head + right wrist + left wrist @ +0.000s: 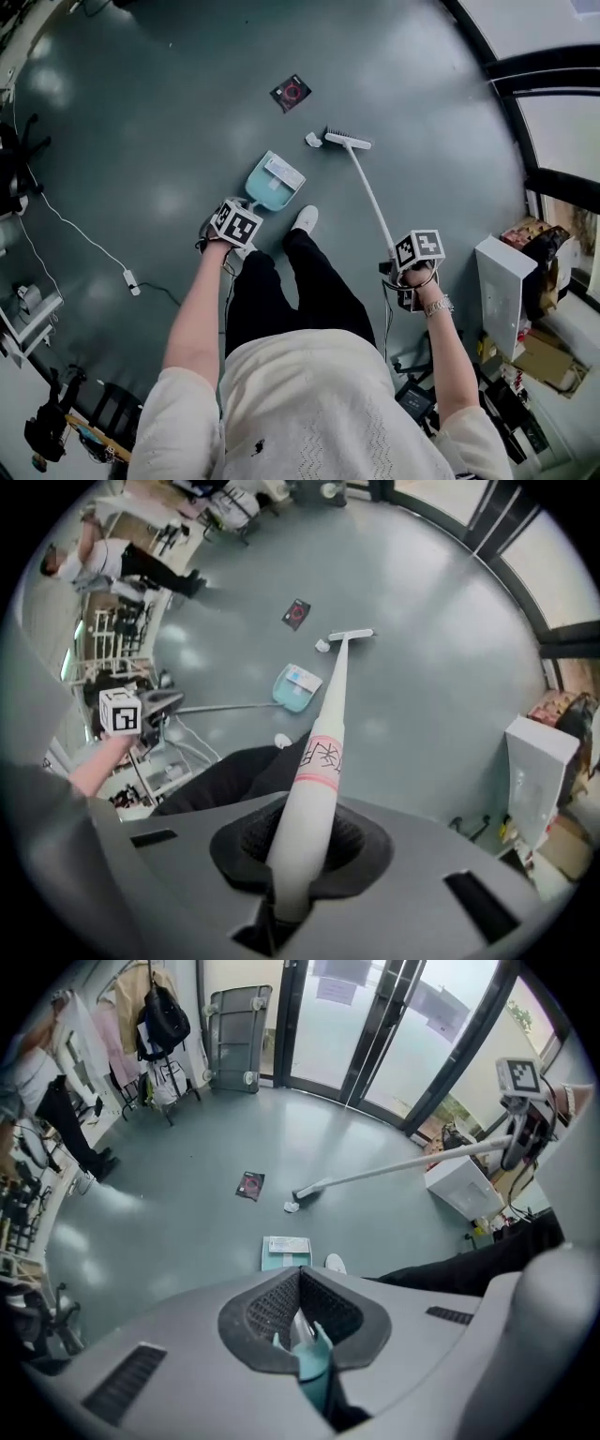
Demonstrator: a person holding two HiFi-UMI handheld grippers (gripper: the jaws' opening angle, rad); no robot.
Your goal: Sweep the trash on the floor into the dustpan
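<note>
A light-blue dustpan [273, 182] rests on the grey floor just ahead of the person's white shoe [305, 219]. My left gripper [234, 223] is shut on its teal handle [310, 1357], with the pan [286, 1252] lying below it. My right gripper [415, 259] is shut on the white broom handle [316, 782]. The broom head [348, 141] touches the floor, with a crumpled white scrap [313, 140] right beside it on its left. A black wrapper with a red ring [292, 93] lies farther out. The scrap [322, 646] sits between the broom head [351, 636] and the dustpan [298, 686].
A white box [502, 291] and cardboard clutter stand at the right. A white cable with a plug [131, 281] trails across the floor on the left. Glass doors [375, 1026] and a coat rack [155, 1035] line the far wall; a person [112, 560] stands far off.
</note>
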